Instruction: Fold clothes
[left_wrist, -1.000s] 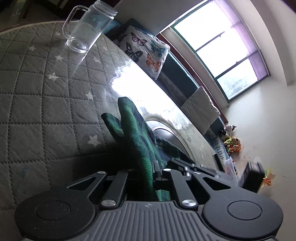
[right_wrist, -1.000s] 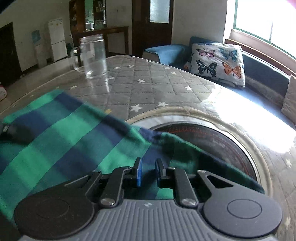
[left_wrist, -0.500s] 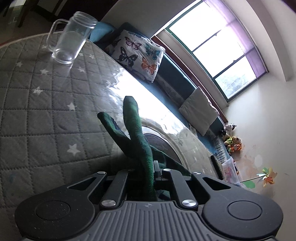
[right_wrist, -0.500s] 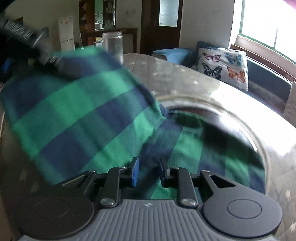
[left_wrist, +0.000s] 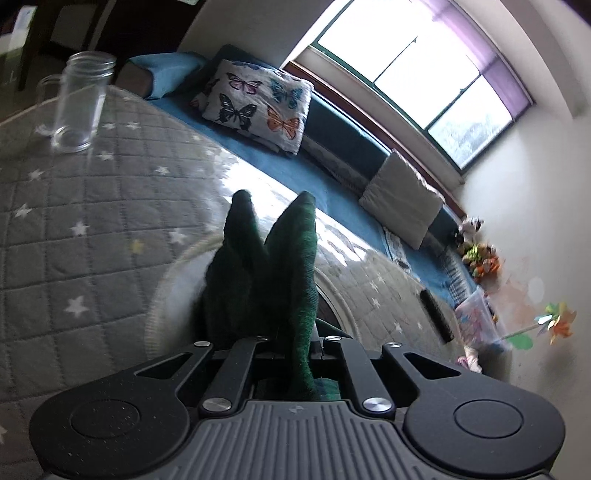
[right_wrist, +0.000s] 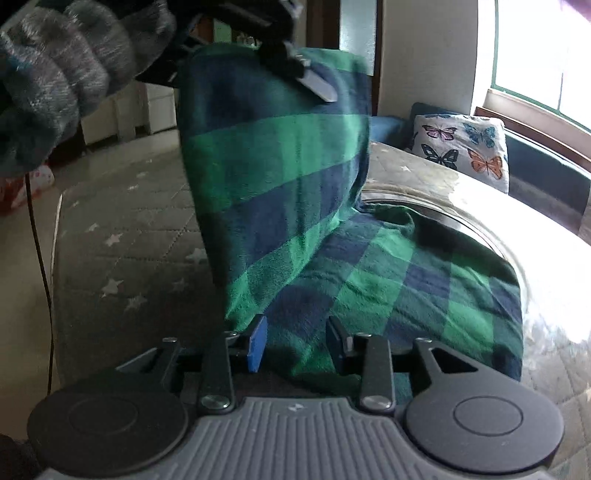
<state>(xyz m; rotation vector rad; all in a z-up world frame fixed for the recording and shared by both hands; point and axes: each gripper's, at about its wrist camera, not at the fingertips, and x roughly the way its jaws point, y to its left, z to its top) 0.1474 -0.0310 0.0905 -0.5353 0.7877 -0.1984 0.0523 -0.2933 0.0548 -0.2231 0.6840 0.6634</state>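
A green and navy plaid cloth (right_wrist: 388, 288) lies on the quilted star-pattern table (right_wrist: 140, 236). My left gripper (left_wrist: 291, 343) is shut on one edge of the cloth (left_wrist: 291, 266), which rises in two dark folds in front of it. In the right wrist view the left gripper (right_wrist: 295, 70) holds that edge lifted high, so one half of the cloth hangs as a curtain over the flat half. My right gripper (right_wrist: 295, 341) has its jaws apart just above the near edge of the cloth and holds nothing.
A clear glass mug (left_wrist: 79, 103) stands at the table's far left. A round inset (right_wrist: 461, 221) in the table lies partly under the cloth. A butterfly pillow (right_wrist: 461, 147) sits on the blue bench under the window. A black remote (left_wrist: 436, 314) lies near the table's right edge.
My left gripper has lifted its edge of the cloth high and carried it over the flat half. My right gripper has opened and let go of the cloth.
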